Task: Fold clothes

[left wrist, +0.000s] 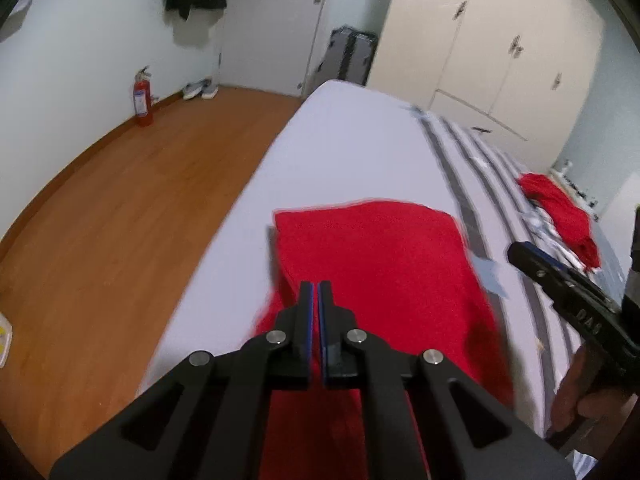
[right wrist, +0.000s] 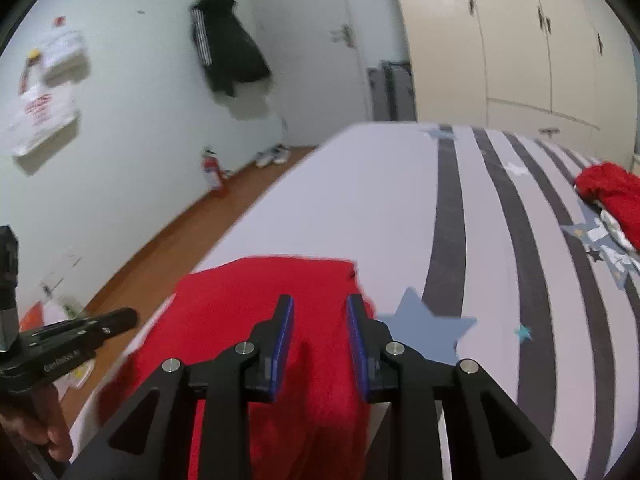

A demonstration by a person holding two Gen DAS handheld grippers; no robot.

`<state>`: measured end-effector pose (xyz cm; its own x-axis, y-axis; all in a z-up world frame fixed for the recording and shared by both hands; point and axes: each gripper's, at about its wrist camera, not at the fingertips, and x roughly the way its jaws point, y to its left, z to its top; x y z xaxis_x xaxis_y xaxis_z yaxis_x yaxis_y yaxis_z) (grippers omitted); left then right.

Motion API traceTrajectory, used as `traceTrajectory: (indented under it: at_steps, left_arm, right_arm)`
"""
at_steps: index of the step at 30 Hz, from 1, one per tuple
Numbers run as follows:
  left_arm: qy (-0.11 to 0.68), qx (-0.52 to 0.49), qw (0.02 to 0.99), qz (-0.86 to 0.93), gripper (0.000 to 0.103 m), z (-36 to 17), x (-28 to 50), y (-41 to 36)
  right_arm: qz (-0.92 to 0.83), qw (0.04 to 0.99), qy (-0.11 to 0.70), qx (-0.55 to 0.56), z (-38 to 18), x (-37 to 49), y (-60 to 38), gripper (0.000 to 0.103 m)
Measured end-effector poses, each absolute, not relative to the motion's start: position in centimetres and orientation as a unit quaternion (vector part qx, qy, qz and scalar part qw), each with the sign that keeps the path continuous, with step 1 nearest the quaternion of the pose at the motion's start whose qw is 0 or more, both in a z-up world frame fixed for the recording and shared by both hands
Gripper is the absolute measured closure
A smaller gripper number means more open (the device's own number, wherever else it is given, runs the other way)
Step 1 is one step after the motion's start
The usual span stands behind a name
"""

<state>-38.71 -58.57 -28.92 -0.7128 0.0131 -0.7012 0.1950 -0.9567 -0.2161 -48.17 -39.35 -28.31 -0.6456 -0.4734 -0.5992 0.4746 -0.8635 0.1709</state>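
Observation:
A folded red garment (left wrist: 372, 248) lies on the bed's near part, its far edge straight. My left gripper (left wrist: 315, 290) hovers over its near left side with the blue-padded fingers pressed almost together; I cannot see whether any cloth is pinched. My right gripper (right wrist: 320, 312) stands open above the garment's right half (right wrist: 280, 280), with red cloth showing between its fingers. Each view also catches the other gripper from the side: the right gripper (left wrist: 520, 252) and the left gripper (right wrist: 124, 318). A second red garment (right wrist: 612, 194) lies crumpled at the far right of the bed.
The bed (left wrist: 352, 136) has a lavender sheet with grey stripes (right wrist: 452, 208) and star prints. Wooden floor (left wrist: 132, 208) runs along its left edge. A red fire extinguisher (left wrist: 142, 100) and shoes (left wrist: 200, 89) stand by the wall. A cream wardrobe (left wrist: 500, 40) is behind the bed.

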Motion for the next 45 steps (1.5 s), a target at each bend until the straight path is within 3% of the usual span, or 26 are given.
traceTrajectory:
  at_steps: [4, 9, 26, 31, 40, 45]
  left_arm:
    - [0.132, 0.375, 0.028, -0.917, 0.101, -29.0, -33.6, -54.1]
    - [0.140, 0.405, 0.041, -0.903, 0.101, -32.3, -33.2, -53.8]
    - [0.115, 0.402, 0.057, -0.906, 0.101, -31.7, -32.7, -56.5]
    - [0.133, 0.400, 0.074, -0.904, 0.101, -31.6, -31.8, -57.4]
    - [0.144, 0.388, 0.057, -0.909, 0.101, -31.2, -33.5, -56.4]
    - [0.143, 0.391, 0.058, -0.907, 0.101, -31.6, -35.2, -56.3]
  right_arm:
    - [-0.895, 0.292, 0.011, 0.338, -28.9, -41.8, -39.3, 0.079]
    - [-0.877, 0.290, 0.023, 0.382, -32.7, -37.6, -39.2, 0.079]
    - [-0.884, 0.239, 0.048, 0.399, -34.1, -39.2, -34.3, 0.078]
    - [-0.890, 0.197, 0.024, 0.410, -34.2, -39.9, -31.2, 0.076]
    - [-0.882, 0.270, 0.009, 0.386, -32.9, -38.9, -35.9, 0.076]
    - [-0.890, 0.254, 0.000, 0.378, -33.1, -40.9, -37.4, 0.076]
